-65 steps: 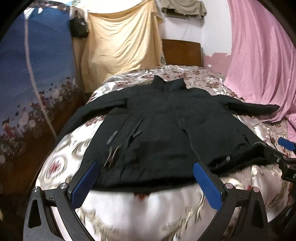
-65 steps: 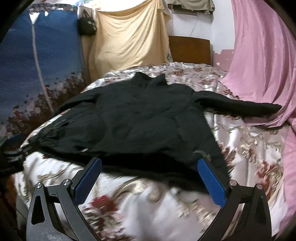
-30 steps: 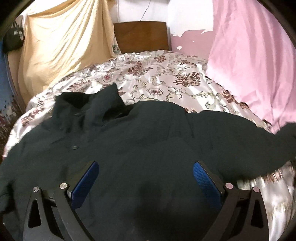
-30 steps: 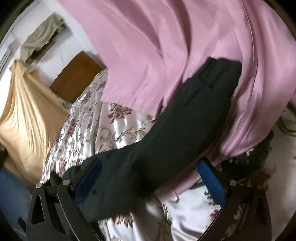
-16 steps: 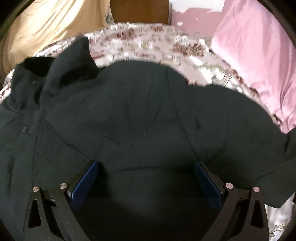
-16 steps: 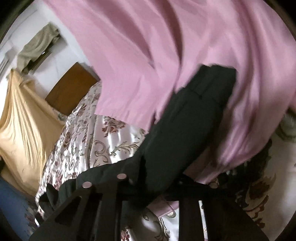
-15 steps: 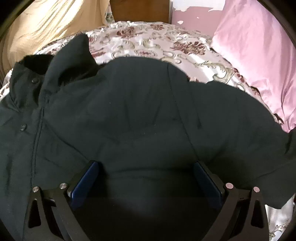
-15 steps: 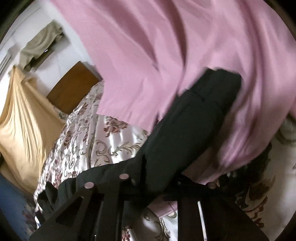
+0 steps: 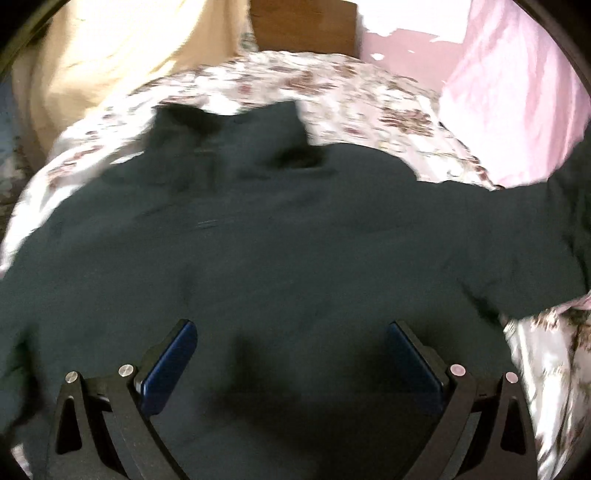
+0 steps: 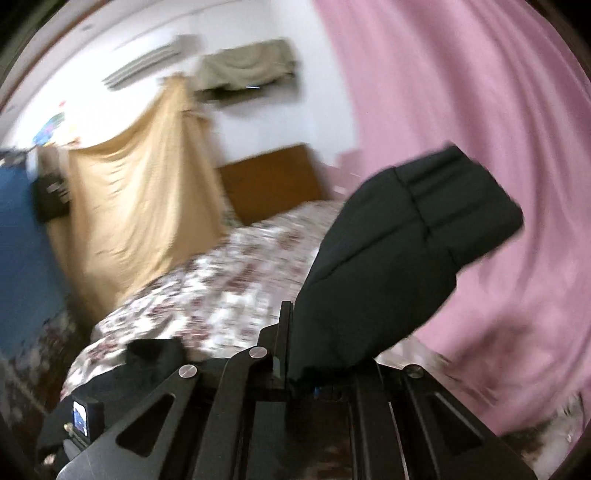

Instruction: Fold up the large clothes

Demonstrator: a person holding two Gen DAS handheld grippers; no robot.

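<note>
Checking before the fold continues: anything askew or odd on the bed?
Nothing damaged. The black jacket lies spread on the bed; its sleeve sticks up, clamped in the right gripper. That fits folding. The left gripper hovers open.

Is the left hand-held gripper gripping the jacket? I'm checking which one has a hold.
No: the left hand-held gripper has its blue pads wide apart, with the dark jacket lying flat on the bed below.

I see matt dark cloth jacket (image 9: 280,236) on glossy satin bedspread (image 9: 369,96); wood headboard (image 9: 303,26) behind, pink cloth curtain (image 10: 461,92).
</note>
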